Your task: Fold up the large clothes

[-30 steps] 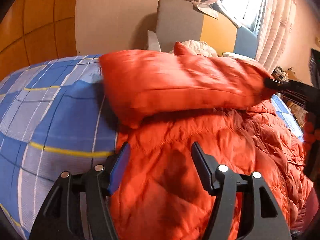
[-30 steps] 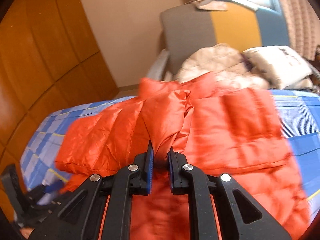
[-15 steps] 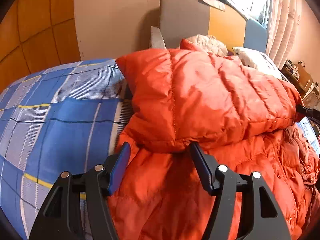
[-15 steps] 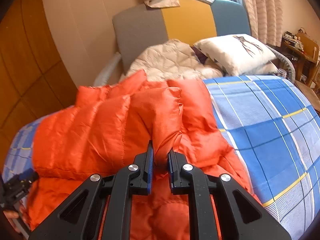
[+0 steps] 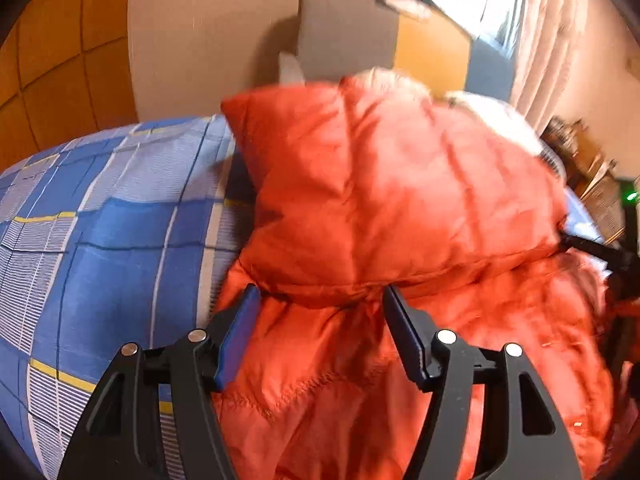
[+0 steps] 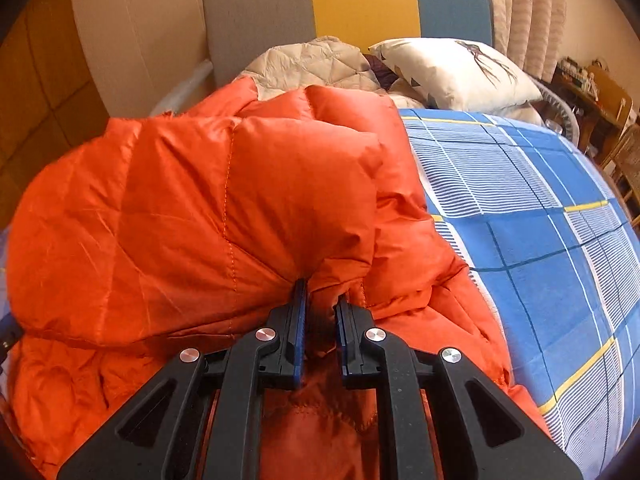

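Note:
A large orange puffer jacket [image 5: 392,208] lies on the blue checked bed; it also shows in the right wrist view [image 6: 192,216]. One part of it is folded over the rest. My left gripper [image 5: 320,304] is open, its jaws either side of the folded part's lower edge, not pinching it. My right gripper [image 6: 322,300] is shut on a bunched edge of the jacket's folded part. The right gripper shows at the right edge of the left wrist view [image 5: 592,248].
The blue checked bedsheet [image 6: 540,240] spreads right of the jacket and left of it [image 5: 100,240]. A white pillow [image 6: 456,72] and a beige quilt [image 6: 316,64] lie by the grey, yellow and blue headboard [image 6: 360,4]. Wooden furniture [image 6: 600,96] stands at the far right.
The right gripper has pulled the jacket's folded part over the lower half toward me. The fold now reaches the left gripper's open jaws. The left gripper stayed open.

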The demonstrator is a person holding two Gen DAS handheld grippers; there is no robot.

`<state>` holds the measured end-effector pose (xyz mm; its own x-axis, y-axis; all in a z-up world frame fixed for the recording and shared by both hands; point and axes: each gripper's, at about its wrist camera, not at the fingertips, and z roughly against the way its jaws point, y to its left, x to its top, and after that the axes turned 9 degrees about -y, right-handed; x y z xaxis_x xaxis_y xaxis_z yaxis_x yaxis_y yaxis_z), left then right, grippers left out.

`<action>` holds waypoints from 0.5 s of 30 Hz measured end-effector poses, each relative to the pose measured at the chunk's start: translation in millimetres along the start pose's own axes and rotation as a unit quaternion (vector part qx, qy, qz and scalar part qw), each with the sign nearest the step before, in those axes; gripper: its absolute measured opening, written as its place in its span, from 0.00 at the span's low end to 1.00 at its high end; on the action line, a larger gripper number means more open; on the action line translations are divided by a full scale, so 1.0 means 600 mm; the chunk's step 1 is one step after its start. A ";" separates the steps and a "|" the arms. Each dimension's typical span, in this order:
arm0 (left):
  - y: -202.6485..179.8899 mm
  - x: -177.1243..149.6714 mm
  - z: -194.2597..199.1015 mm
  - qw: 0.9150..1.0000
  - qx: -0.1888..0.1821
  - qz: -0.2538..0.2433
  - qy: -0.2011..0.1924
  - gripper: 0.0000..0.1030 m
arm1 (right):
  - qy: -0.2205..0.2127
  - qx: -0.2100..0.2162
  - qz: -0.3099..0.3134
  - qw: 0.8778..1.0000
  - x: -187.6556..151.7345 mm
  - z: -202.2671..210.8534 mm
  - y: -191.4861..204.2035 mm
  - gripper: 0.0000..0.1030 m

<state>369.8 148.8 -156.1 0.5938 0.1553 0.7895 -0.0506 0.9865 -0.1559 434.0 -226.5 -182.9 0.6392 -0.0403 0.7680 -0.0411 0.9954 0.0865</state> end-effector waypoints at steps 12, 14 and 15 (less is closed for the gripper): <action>-0.018 0.067 0.012 0.998 -0.033 0.012 -0.043 0.60 | -0.070 0.034 0.025 0.997 0.038 0.089 0.036 0.51; -0.031 0.071 -0.003 0.999 -0.035 0.004 -0.034 0.60 | -0.061 0.039 0.034 0.997 0.049 0.072 0.051 0.51; -0.034 0.074 -0.011 0.999 -0.034 0.002 -0.030 0.60 | -0.058 0.037 0.038 0.997 0.055 0.062 0.057 0.51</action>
<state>402.2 135.0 -121.8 0.5443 0.1649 0.8225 0.0026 0.9802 -0.1982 425.2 -197.0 -130.7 0.5385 0.0212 0.8423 -0.1449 0.9871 0.0678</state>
